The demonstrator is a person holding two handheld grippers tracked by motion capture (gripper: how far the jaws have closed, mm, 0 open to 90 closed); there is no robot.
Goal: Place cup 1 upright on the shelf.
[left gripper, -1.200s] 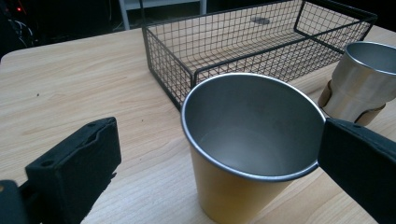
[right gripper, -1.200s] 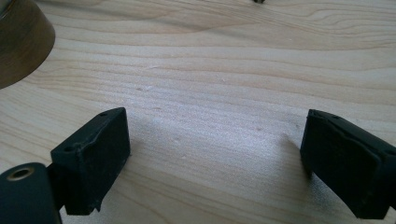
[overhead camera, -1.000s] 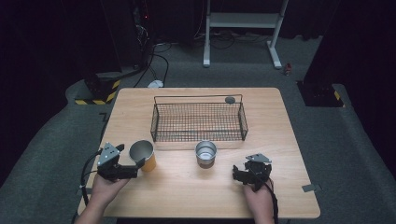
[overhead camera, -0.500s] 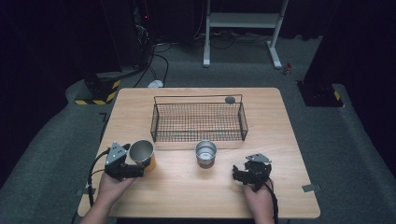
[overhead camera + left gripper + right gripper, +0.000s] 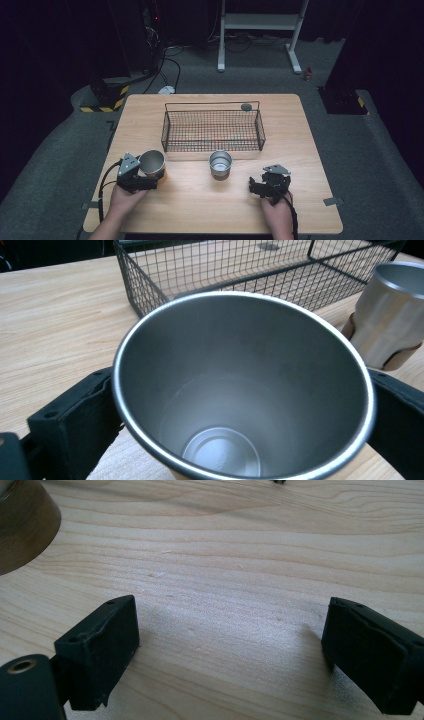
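High view: a wooden bench carries a black wire basket set toward its far edge, at mid-width. A small dark round object lies at the basket's far right corner; whether it sits inside or outside the mesh cannot be told.

Left tool, near the bench's front left corner: its two black jaws stand on either side of a steel cup, which is upright with its mouth open. In the left gripper view the cup sits between the jaws, both jaws lying against or just beside its wall; whether they press it cannot be told. The cup is empty, its bottom visible.

A second steel cup stands upright at mid-bench, just in front of the basket's near wall and well apart from both tools. It bears a brown band round its lower part, seen in the left gripper view.

Right tool, near the bench's front edge toward the right: jaws spread wide, nothing between them but bare wood, as the right gripper view shows.
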